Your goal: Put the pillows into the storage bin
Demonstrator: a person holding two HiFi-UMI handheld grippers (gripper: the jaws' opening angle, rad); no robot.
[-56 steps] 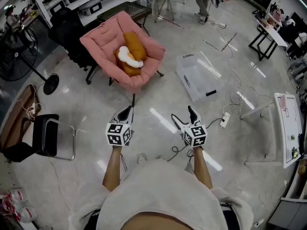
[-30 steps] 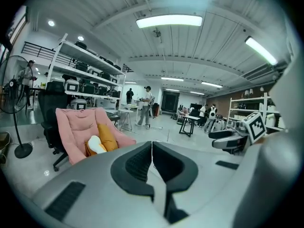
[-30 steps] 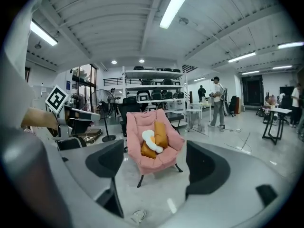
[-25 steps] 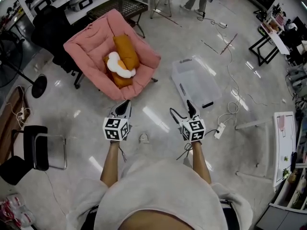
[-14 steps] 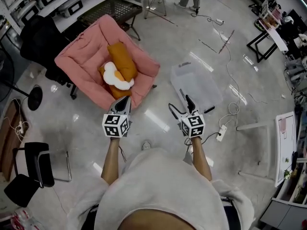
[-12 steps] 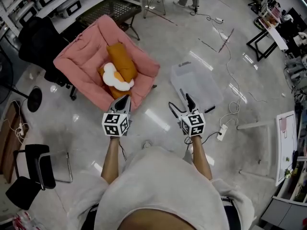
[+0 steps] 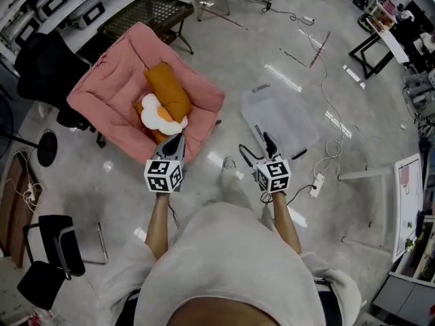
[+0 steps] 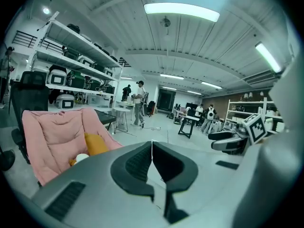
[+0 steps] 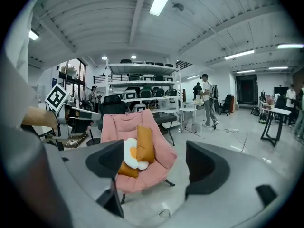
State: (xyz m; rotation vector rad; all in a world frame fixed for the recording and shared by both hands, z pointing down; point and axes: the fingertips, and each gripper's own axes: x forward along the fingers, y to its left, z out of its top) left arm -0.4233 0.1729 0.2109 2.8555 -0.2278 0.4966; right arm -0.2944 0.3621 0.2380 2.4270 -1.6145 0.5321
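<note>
lower orange pillow (image 9: 127, 170): lay mostly under egg pillow (image 9: 129, 162).
storage bin (image 7: 282, 117): near edge sat behind right gripper (image 7: 253, 142).
distant people (image 8: 138, 101): were too small to resolve.

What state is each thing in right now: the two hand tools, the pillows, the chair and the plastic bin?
Left gripper: jaws shut, holding nothing.
Right gripper: jaws open, holding nothing.
Orange pillows: lying in the chair, not yet picked up.
Egg-shaped pillow: resting on the orange ones.
Pink chair: unfolded, holding the pillows.
Storage bin: on the floor, looks empty.
</note>
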